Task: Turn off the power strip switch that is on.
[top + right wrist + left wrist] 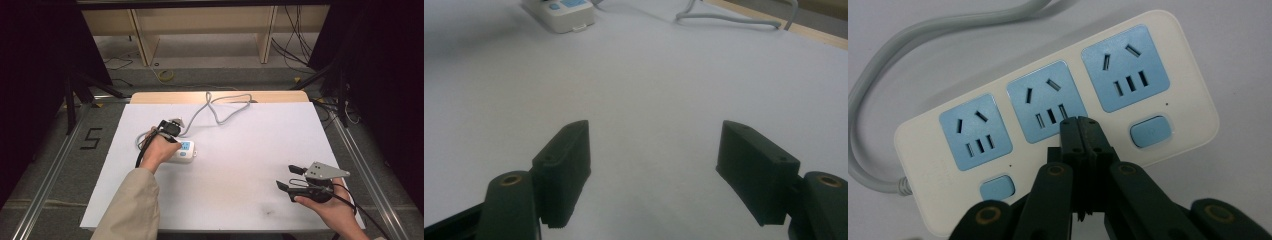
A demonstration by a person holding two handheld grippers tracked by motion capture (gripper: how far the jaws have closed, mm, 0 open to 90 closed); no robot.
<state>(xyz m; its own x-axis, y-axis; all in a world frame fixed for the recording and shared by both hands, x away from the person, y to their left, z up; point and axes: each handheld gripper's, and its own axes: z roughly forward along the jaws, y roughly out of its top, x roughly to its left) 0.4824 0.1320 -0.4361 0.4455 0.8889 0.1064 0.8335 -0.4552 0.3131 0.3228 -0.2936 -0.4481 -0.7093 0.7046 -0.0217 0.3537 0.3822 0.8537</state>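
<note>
high view: power strip (186, 150) half-hidden

Three cameras on one white table (240, 165)

One looked down from above; the left gripper's hung close over the power strip (1058, 120), which the right's saw far off.

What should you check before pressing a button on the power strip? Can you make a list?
1. Left hand-held gripper jaws shut into one tip: ok.
2. Tip over the power strip, near the middle socket: ok.
3. Tip touching a button: not ok, the two showing sit off to each side.
4. Strip flat on the table: ok.
5. Cable away from the tip: ok.
6. Right hand-held gripper open, off to the side: ok.
</note>
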